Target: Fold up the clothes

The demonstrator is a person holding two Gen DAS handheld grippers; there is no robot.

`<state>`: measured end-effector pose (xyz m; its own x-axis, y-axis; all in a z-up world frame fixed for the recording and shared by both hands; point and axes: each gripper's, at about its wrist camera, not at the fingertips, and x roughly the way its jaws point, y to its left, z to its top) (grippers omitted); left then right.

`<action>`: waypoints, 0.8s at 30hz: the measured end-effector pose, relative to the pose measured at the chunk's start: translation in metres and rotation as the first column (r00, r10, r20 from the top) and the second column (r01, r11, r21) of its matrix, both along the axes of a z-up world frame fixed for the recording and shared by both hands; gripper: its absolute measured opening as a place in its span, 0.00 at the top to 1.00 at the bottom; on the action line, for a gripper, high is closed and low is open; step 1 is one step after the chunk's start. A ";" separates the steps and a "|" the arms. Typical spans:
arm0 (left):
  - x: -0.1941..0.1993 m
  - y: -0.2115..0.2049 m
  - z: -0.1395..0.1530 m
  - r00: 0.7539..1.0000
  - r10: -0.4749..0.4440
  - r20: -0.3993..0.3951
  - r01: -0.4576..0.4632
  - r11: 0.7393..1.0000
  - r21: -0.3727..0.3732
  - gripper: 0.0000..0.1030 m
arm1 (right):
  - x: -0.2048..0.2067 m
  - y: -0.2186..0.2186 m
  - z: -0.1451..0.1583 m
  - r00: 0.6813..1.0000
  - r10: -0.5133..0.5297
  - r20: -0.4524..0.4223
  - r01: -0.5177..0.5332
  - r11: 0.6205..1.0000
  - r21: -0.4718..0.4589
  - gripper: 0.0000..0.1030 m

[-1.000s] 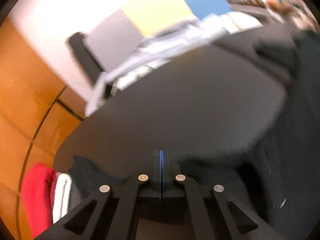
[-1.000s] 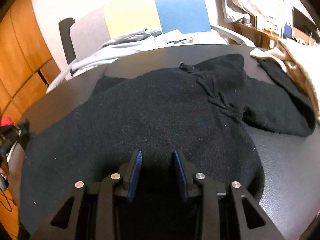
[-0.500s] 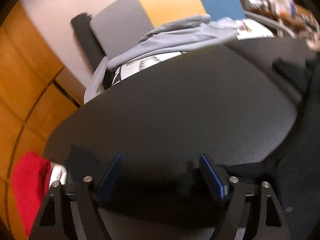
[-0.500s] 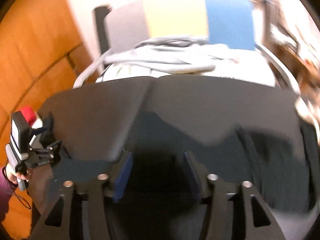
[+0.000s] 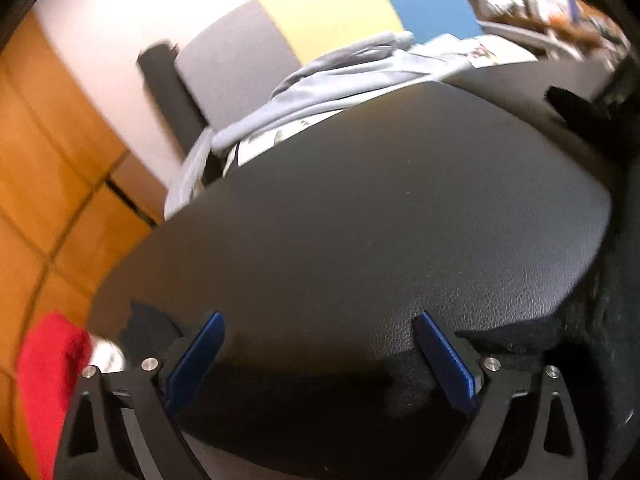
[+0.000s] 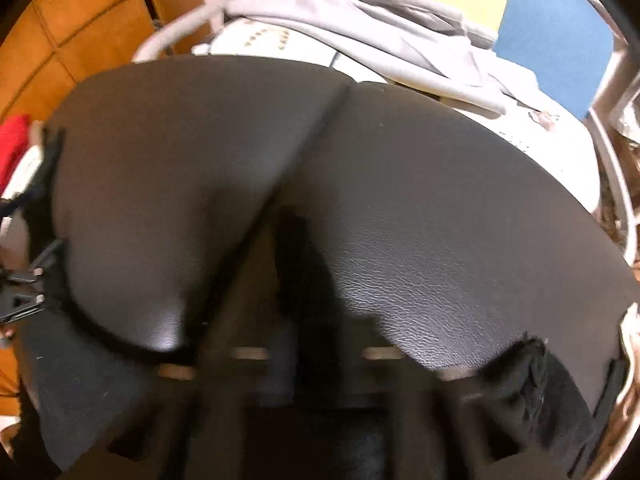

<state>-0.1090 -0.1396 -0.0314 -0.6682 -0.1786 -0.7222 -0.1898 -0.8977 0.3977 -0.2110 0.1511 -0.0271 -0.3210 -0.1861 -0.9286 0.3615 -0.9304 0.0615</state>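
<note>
A black knitted sweater (image 5: pixel 600 340) lies on the dark leather table (image 5: pixel 380 220); in the left wrist view it fills the right edge and the strip under the fingers. My left gripper (image 5: pixel 320 356) is open wide, blue pads (image 5: pixel 444 360) apart, empty, low over the sweater's edge. In the right wrist view the sweater (image 6: pixel 516 392) shows along the bottom and lower left. My right gripper (image 6: pixel 304 364) is smeared by motion blur, so its jaws are unreadable. The left gripper (image 6: pixel 20 288) shows at that view's left edge.
A chair with a grey, yellow and blue back (image 5: pixel 320 28) stands behind the table, with pale grey clothes (image 5: pixel 340 76) draped on it. A red and white folded pile (image 5: pixel 48 368) lies at the left. Wooden panels (image 5: pixel 48 160) line the left wall. Clutter (image 6: pixel 624 160) sits at right.
My left gripper opened from shut to wide open. My right gripper moved forward and tilted over the sweater, so the view now shows mostly bare table, and it has blurred.
</note>
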 end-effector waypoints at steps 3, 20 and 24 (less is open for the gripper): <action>-0.005 -0.014 0.000 0.999 0.042 0.020 -0.043 0.996 0.076 0.05 | -0.001 0.014 0.022 0.998 -0.038 -0.048 0.033 0.995 -0.091 0.90; -0.009 -0.050 0.020 0.983 0.181 -0.018 -0.178 0.977 0.118 0.05 | -0.059 0.072 0.162 0.804 -0.486 -0.342 0.222 0.780 -0.585 0.90; -0.009 -0.057 0.022 0.975 0.221 -0.025 -0.216 0.966 0.142 0.05 | -0.091 0.060 0.112 0.850 -0.487 -0.201 0.331 0.791 -0.514 0.80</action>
